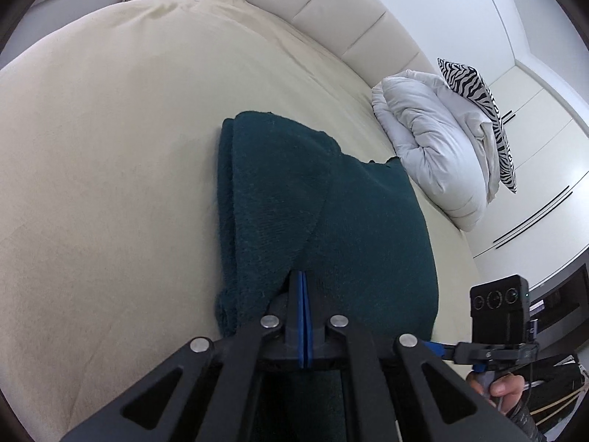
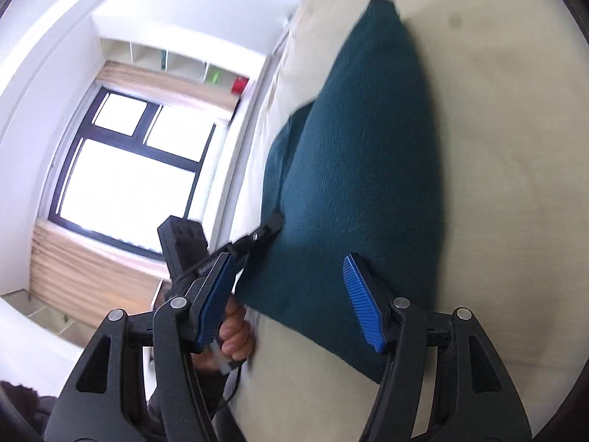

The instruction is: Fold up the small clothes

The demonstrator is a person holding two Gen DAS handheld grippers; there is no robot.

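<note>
A dark green knitted garment point(image 1: 331, 213) lies folded over on the cream bed sheet point(image 1: 110, 147). My left gripper point(image 1: 302, 283) is shut, its blue pads together at the near edge of the garment, where a fold rises to the fingertips. In the right wrist view the left gripper point(image 2: 271, 225) pinches the garment point(image 2: 360, 169) at its left edge, with a person's hand point(image 2: 235, 331) on the handle. My right gripper point(image 2: 287, 261) stands open over the near corner of the garment, nothing pressed between its blue pads point(image 2: 362, 302).
A bundled white duvet point(image 1: 434, 147) with a zebra-striped cushion point(image 1: 475, 110) sits at the bed's far right by the padded headboard point(image 1: 331, 11). White wardrobe doors point(image 1: 545, 169) stand beyond. A bright window point(image 2: 129, 169) lies past the bed's edge.
</note>
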